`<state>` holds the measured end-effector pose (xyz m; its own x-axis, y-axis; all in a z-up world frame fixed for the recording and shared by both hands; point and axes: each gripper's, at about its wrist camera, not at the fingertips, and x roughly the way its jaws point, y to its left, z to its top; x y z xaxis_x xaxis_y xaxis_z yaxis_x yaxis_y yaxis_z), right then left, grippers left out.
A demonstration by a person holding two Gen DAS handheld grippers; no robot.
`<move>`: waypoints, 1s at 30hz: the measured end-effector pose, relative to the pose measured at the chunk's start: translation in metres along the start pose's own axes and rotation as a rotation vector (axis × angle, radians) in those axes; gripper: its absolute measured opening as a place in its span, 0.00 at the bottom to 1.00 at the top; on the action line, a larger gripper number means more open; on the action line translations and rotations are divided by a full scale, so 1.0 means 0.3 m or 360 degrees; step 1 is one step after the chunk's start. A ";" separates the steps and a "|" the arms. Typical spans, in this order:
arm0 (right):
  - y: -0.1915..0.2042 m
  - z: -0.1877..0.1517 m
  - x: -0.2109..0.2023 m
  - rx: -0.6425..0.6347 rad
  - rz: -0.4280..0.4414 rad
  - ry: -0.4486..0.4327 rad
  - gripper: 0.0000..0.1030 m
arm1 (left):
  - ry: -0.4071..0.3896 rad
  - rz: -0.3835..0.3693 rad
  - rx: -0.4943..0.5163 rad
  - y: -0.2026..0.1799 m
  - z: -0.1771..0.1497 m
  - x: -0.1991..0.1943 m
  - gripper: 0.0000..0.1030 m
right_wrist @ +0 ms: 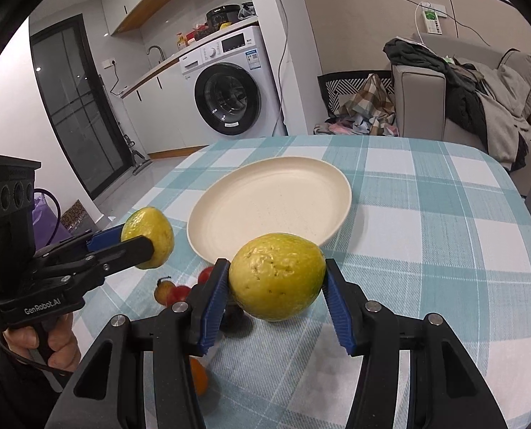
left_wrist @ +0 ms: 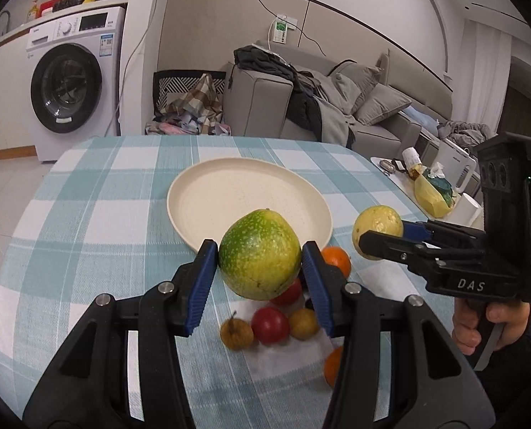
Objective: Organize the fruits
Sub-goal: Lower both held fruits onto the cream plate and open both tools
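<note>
Left wrist view: the left gripper pinches a green-yellow fruit above the checked table, its narrower end tilted up toward the plate. Only here do the small fruits beneath show clearly, red, tan and orange. The right gripper, held in a hand, reaches in level from the right.

Right wrist view: the right gripper pinches a yellow fruit, long axis roughly crosswise, just before the plate's near rim.

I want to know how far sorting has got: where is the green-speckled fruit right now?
The green-speckled fruit is clamped in the left gripper, held above the tablecloth just short of the near rim of the empty cream plate, over the small fruits.
</note>
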<state>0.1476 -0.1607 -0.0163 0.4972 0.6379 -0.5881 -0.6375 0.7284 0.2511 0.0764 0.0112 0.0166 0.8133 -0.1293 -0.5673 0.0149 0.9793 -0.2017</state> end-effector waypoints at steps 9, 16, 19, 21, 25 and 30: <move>0.003 0.065 0.030 0.0019 0.0017 -0.0055 0.51 | -0.0044 0.0070 0.0035 0.003 0.067 0.073 0.45; -0.011 0.093 0.089 0.0024 0.0004 -0.0027 0.51 | -0.0004 0.0096 0.0027 0.025 0.083 0.162 0.45; -0.016 0.099 0.128 0.0021 -0.0002 0.0007 0.51 | 0.0014 0.0105 0.0021 0.034 0.084 0.200 0.45; -0.019 0.099 0.152 0.0021 -0.0009 0.0022 0.51 | 0.0024 0.0100 0.0012 0.042 0.083 0.221 0.45; -0.023 0.092 0.199 0.0020 -0.0012 0.0068 0.51 | 0.0046 0.0104 0.0004 0.056 0.081 0.250 0.45; -0.020 0.094 0.236 0.0007 -0.0030 0.0097 0.51 | 0.0074 0.0120 -0.0019 0.074 0.074 0.281 0.45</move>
<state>0.2031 -0.1129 -0.0379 0.4722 0.6078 -0.6384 -0.6259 0.7412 0.2428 0.1582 0.0255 -0.0181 0.7841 -0.0623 -0.6175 -0.0529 0.9846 -0.1664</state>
